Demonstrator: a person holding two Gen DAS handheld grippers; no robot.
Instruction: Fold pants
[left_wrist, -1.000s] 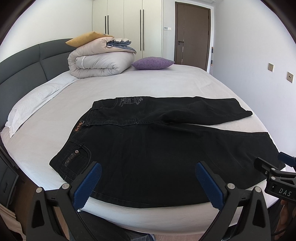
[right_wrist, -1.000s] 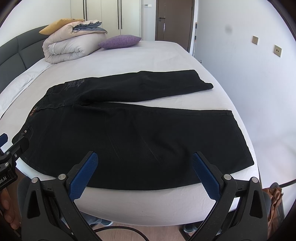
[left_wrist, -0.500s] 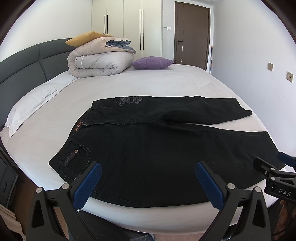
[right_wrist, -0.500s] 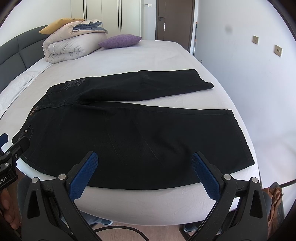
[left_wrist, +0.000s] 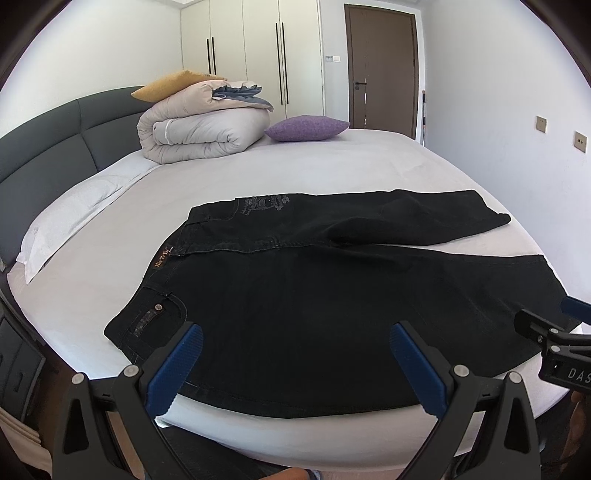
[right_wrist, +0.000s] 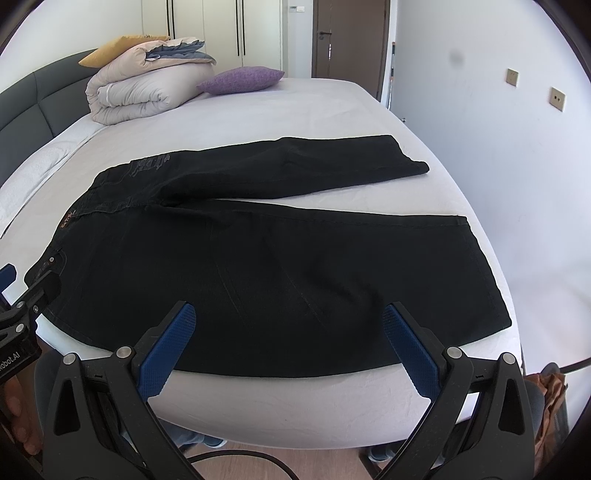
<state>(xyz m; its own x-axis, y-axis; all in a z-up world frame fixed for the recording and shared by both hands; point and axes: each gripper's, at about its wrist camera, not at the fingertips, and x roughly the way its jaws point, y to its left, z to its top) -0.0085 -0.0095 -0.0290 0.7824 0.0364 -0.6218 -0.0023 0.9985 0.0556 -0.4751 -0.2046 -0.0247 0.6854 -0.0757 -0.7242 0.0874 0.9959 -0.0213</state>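
White bed (left_wrist: 332, 162) holds black pants (left_wrist: 332, 302) spread flat; left claw (left_wrist: 295, 362) and right claw (right_wrist: 288, 343) both gape, empty.

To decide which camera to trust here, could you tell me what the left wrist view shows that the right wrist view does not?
Only the left wrist view shows the white pillow and the pocket button. Only the right wrist view shows wood floor and a black cable. Both share the black pants spread flat on the bed, the purple cushion, and open, empty left gripper and right gripper.
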